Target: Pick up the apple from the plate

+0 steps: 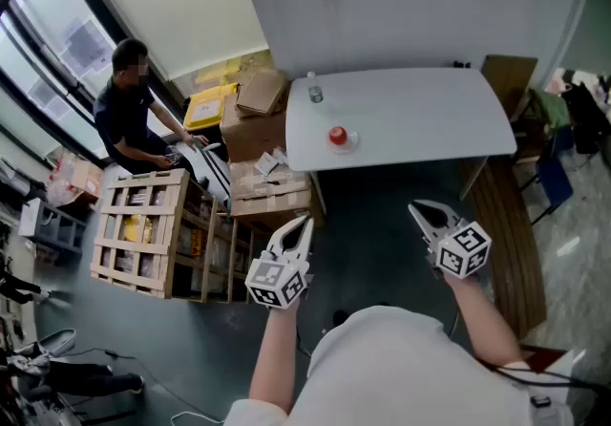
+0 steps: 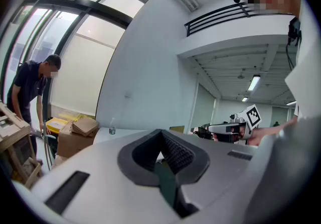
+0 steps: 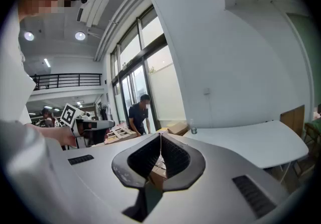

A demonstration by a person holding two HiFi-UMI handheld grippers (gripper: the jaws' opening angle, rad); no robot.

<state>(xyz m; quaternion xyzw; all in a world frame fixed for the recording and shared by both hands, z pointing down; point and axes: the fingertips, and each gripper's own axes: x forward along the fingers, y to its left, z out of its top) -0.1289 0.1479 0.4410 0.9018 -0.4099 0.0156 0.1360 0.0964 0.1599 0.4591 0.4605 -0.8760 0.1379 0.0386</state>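
A red apple sits on a small clear plate near the front middle of a white table. Both grippers are held well short of the table, over the dark floor. My left gripper is shut, its jaw tips meeting with nothing between them. My right gripper is also shut and empty. In the left gripper view the left gripper has its pads closed and the other gripper shows at the right. In the right gripper view the right gripper has its pads touching, and the table lies ahead.
A small bottle stands at the table's far left. Cardboard boxes are stacked left of the table, with a wooden crate further left. A person bends over there. A wooden panel lies at the right.
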